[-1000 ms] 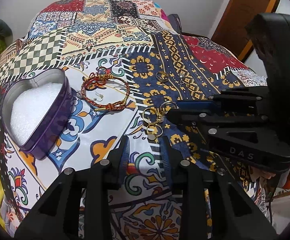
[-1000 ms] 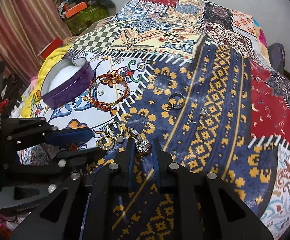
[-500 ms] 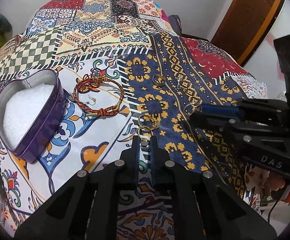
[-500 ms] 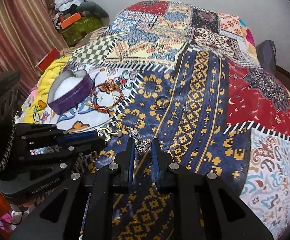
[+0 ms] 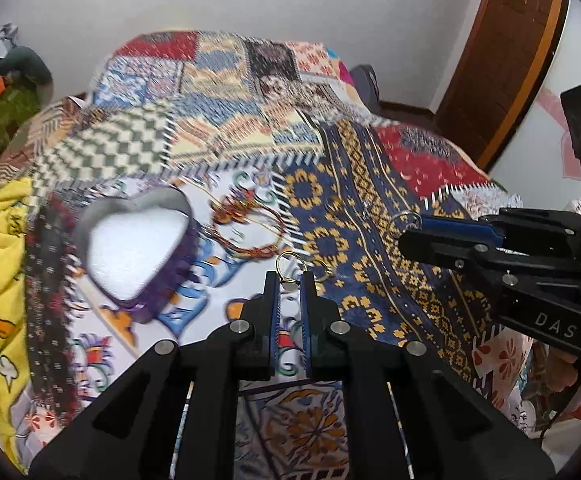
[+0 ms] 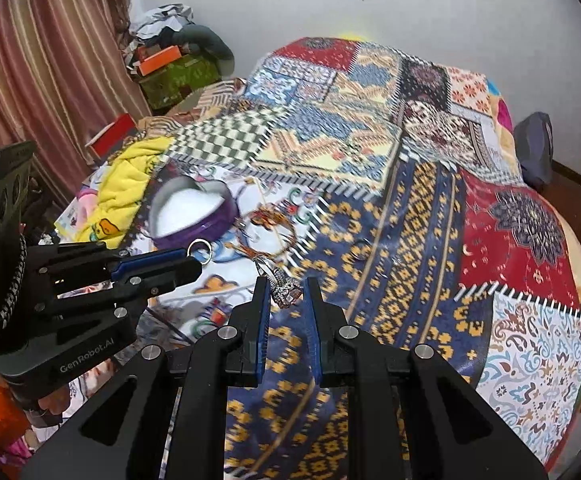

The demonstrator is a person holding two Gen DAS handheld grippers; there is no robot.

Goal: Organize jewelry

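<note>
Two pairs of tongs are clamped on jewelry above the bedspread (image 5: 370,216): my left tongs (image 5: 289,280) pinch a gold ring (image 5: 289,266), my right tongs (image 6: 285,286) a jeweled silver ring (image 6: 286,290). Beyond lie a red bracelet (image 5: 250,228) and, beside it, a purple heart-shaped tin (image 5: 134,240).

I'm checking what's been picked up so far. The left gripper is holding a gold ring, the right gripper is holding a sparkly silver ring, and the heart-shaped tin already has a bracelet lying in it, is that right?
Not quite. The heart-shaped tin holds only its white padding; the bracelet lies on the bedspread beside it, as the left wrist view shows. The rest stands: the left gripper holds a gold ring, and the right gripper holds a sparkly silver ring.
</note>
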